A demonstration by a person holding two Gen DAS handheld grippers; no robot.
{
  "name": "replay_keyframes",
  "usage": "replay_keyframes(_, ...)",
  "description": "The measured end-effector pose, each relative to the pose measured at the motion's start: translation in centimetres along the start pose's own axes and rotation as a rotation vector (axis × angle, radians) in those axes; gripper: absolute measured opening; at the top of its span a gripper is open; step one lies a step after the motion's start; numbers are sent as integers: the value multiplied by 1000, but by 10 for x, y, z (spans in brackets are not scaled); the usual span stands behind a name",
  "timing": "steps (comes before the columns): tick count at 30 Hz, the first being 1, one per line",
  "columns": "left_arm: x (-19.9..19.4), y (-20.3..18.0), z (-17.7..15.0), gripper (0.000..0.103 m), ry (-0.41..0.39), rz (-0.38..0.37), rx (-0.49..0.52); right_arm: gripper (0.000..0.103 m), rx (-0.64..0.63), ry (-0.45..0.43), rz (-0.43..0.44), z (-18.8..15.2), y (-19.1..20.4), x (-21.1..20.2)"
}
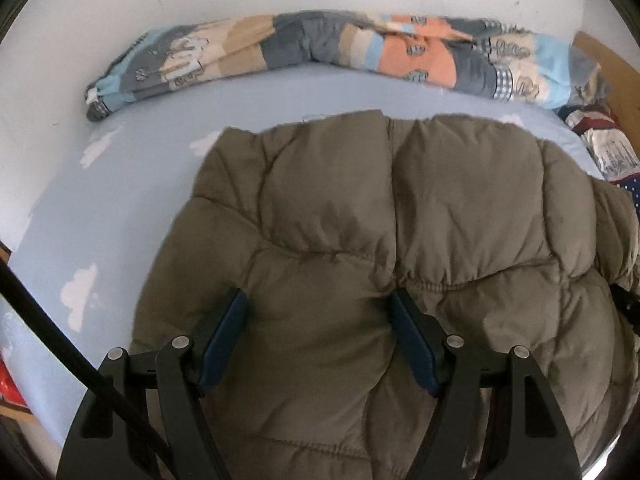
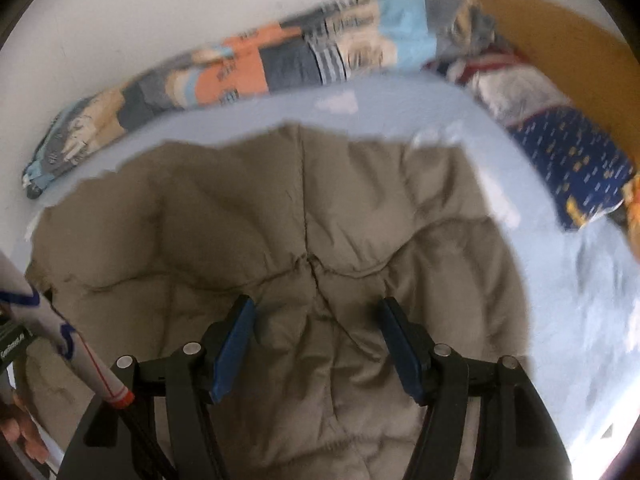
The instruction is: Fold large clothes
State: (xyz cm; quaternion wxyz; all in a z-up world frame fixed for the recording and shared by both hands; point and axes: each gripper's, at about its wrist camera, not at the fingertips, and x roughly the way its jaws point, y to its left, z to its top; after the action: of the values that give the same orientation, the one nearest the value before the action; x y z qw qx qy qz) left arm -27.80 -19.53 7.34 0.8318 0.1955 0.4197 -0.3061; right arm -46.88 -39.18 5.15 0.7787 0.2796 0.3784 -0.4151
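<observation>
Item: jacket [image 1: 400, 208], olive, quilted, puffy. Loc: flat on bed [image 1: 120, 200], sheet pale blue w/ cloud print; far hem short of the rolled patchwork blanket [image 1: 320, 44] along the wall. Dark blue bedding [image 2: 576, 160] at the right, apart from the jacket.

Left tool [image 1: 320, 316]: jaws apart, over the near part of the jacket, nothing clamped. Right tool [image 2: 318, 320]: jaws apart, likewise over the fabric, no grip seen; view blurred.

Handling (est.): soft, bulky, springy fill; prob. light for its size. Shell looks smooth, may slip from a shallow pinch; folds likely puff back open.

Grip pts (est.): stitched seams or hem edge, where padding is thin; pinch deep, one tool per side, lift both evenly. Sleeves not clearly visible; position can't tell.
</observation>
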Motion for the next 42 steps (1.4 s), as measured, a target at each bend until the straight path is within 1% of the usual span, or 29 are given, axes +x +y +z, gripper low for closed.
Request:
replay_keyframes(2,2,-5,0,73,-2,19,32,78,15,24,-11,3,1,10)
replay_keyframes(4,2,-8,-1,73,-5,33,51,79,2,24,-28,5,3,11)
replay_keyframes(7,-7,-4,-6,73,-21,24,24,79,6,8,-36,3,3,5)
replay_keyframes(8,-14,-4,-9,73,-34,13,19,79,8,-3,-37,3,3,0)
replay_keyframes(9,-20,-4,-13,73,-45,3,18,79,1,-30,-39,0,5,-10)
replay_keyframes(11,-43,-4,-28,73,-88,-17,19,79,-35,-90,-43,-8,12,-32)
replay_keyframes(12,-53,-6,-36,73,-102,-33,21,79,-67,-124,-44,-18,19,-47)
replay_keyframes(13,-60,-8,-44,73,-108,-44,20,79,-83,-135,-41,-24,22,-53)
replay_keyframes(14,-67,-10,-54,73,-111,-60,19,79,-104,-144,-24,-36,27,-63)
replay_keyframes(15,-70,-14,-64,73,-109,-72,25,79,-118,-139,-13,-46,31,-66)
replay_keyframes(17,-67,-22,-83,73,-78,-59,45,79,-139,-108,-10,-62,39,-66)
replay_keyframes(18,-64,-25,-91,73,-63,-52,52,79,-152,-76,-11,-74,42,-61)
replay_keyframes(20,-58,-31,-102,74,-75,-23,68,79,-173,-37,-30,-89,46,-51)
replay_keyframes(22,-58,-32,-105,74,-88,-16,74,81,-187,-39,-38,-96,45,-47)
replay_keyframes(24,-66,-27,-108,74,-94,-26,53,81,-173,-37,-26,-99,40,-50)
replay_keyframes(26,-82,-20,-118,74,-117,-51,24,82,-149,-62,-10,-106,33,-65)
replay_keyframes(27,-86,-19,-123,74,-121,-52,21,82,-140,-98,13,-112,27,-80)
replay_keyframes(28,-89,-19,-127,74,-118,-50,21,82,-142,-116,17,-114,26,-87)
replay_keyframes(29,-88,-19,-130,74,-108,-46,21,82,-149,-134,-3,-121,22,-94)
replay_keyframes(30,-84,-19,-132,74,-93,-42,18,82,-151,-130,-27,-124,20,-94)
replay_keyframes(32,-76,-18,-134,77,-67,-45,15,82,-132,-90,-58,-126,14,-85)
replay_keyframes(33,-73,-17,-134,78,-58,-47,13,82,-107,-43,-57,-127,7,-72)
replay_keyframes(35,-76,-15,-137,79,-61,-57,1,84,-52,3,-15,-127,-7,-57)
replay_keyframes(37,-89,-13,-143,78,-90,-57,-8,84,-39,12,2,-127,-10,-55)
replay_keyframes(41,-122,-11,-159,78,-155,-54,4,84,-77,-94,17,-133,-5,-88)
replay_keyframes(42,-130,-11,-163,78,-168,-58,7,84,-90,-127,9,-136,-3,-100)
